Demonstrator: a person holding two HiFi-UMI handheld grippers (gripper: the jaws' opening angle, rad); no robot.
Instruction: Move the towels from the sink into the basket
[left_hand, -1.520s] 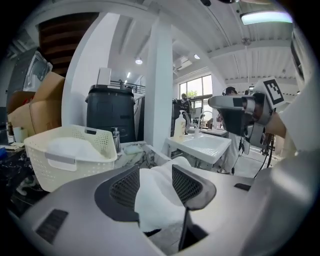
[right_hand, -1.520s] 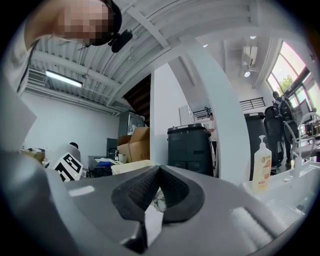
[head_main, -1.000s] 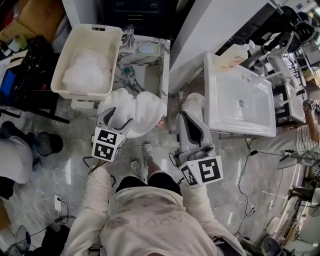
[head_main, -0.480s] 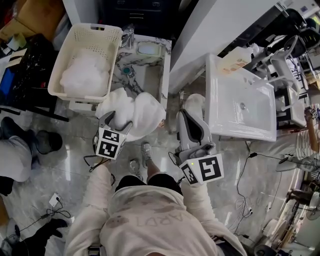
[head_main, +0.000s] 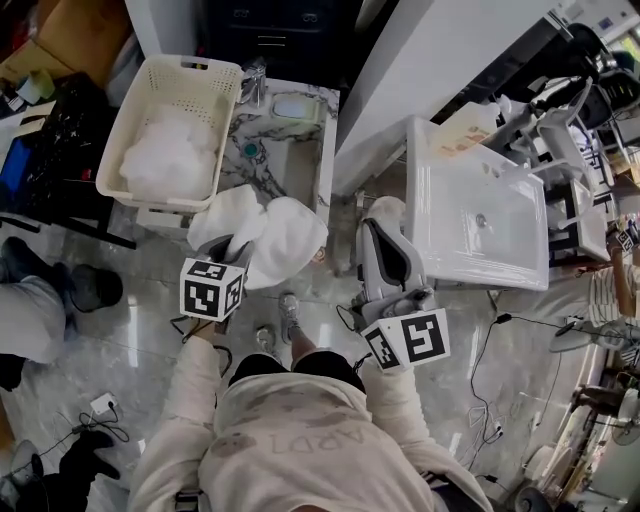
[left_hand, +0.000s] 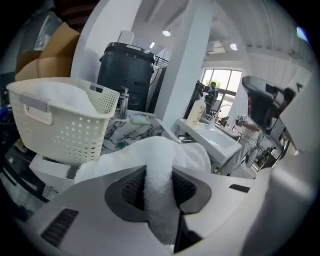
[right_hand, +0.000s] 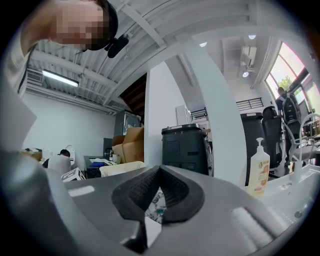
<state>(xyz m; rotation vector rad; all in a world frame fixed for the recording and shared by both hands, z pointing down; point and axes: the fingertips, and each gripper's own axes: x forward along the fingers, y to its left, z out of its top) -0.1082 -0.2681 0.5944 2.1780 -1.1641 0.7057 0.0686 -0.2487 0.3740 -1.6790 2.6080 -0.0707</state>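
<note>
A white towel (head_main: 272, 232) hangs over the front edge of the marble sink (head_main: 290, 150). My left gripper (head_main: 240, 248) is pushed into it, and its jaws are closing with a fold of the towel (left_hand: 160, 165) pinched between the pads. The cream plastic basket (head_main: 128, 110) stands left of the sink and holds another white towel (head_main: 170, 155). In the left gripper view the basket (left_hand: 60, 125) sits at the left, just beyond the towel. My right gripper (head_main: 384, 222) hovers to the right of the marble sink, shut and empty (right_hand: 159, 192).
A white basin (head_main: 480, 210) stands at the right with a soap bottle (right_hand: 259, 167) on its rim. A white column (head_main: 400, 70) rises between the two sinks. A tap (head_main: 255, 80) and soap dish are at the marble sink's back. Another person (head_main: 30, 320) is at the left.
My left gripper has pushed forward into the towel and its jaws have gone from wide open to clamped on a fold. The right gripper has hardly moved.
</note>
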